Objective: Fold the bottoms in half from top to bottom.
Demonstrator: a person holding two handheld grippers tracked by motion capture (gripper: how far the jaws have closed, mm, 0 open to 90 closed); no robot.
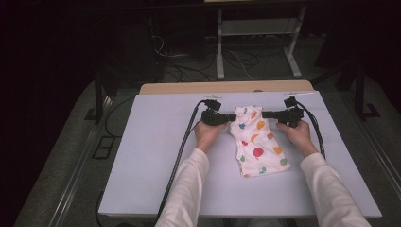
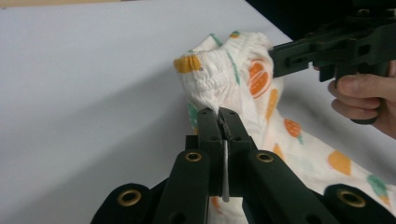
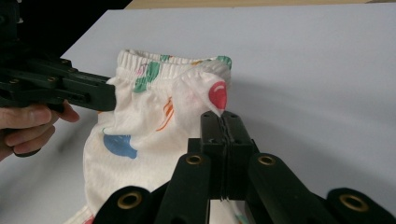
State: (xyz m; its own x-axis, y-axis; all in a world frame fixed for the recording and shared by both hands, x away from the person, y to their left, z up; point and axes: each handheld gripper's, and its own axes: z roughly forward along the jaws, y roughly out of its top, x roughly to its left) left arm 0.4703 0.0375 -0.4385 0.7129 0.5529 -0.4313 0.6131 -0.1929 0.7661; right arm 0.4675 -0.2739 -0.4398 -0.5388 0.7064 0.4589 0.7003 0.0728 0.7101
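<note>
Left tongs (image 1: pixel 230 117) and right tongs (image 1: pixel 265 114) both clamped on opposite ends of the waistband of the printed shorts (image 1: pixel 257 144); waistband raised off the counter (image 1: pixel 156 156), legs trailing on it; thin pinch at each tip; likely to slip free if pulled apart too hard, dropping one side.

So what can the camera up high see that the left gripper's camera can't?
The high view takes in the person's two white sleeves, the whole table, and the floor cables beyond it. The left gripper view shows, close up, the left gripper pinching the elastic waistband, and the orange fruit print. Both show the spotted shorts held at each side, and the right gripper clamped on the far edge.
</note>
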